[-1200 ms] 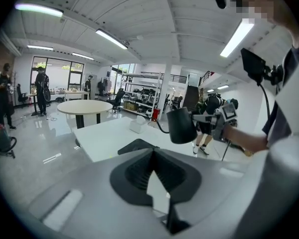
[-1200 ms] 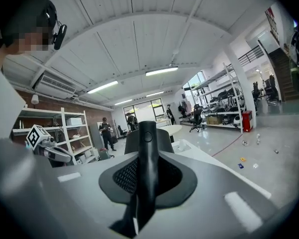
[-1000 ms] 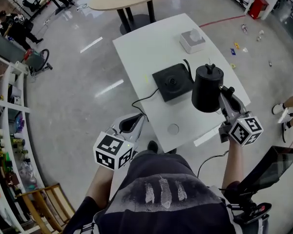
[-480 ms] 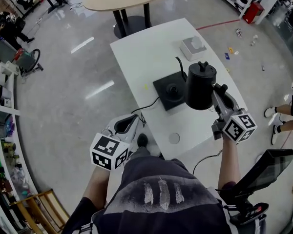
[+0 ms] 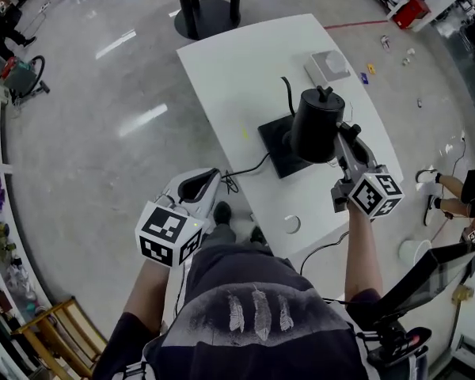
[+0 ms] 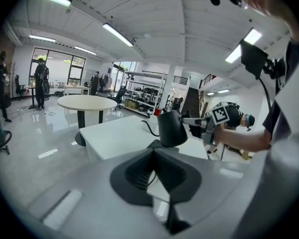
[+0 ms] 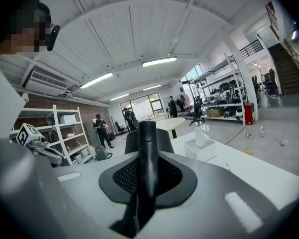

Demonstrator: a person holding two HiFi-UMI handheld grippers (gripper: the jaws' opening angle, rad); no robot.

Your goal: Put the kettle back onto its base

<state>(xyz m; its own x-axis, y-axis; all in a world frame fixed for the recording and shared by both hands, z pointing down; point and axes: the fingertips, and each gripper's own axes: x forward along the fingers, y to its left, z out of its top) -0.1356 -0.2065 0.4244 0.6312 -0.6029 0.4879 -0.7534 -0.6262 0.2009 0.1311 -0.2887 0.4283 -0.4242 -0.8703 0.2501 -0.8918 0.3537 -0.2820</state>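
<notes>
The white rectangular table (image 5: pixel 229 70) stands on a glossy grey floor (image 5: pixel 103 133). A flat black square kettle base (image 5: pixel 275 150) lies near the middle of the top. Its black cable (image 5: pixel 249 167) runs off the corner toward the table's near left edge. A white tissue box (image 5: pixel 330 64) sits at the far right corner. A small white round disc (image 5: pixel 292 224) lies near the front edge.

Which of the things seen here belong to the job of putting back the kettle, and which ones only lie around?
Job: kettle, base, right claw shut on the kettle's handle.
Lying about: tissue box, small round thing, both on the white table.
</notes>
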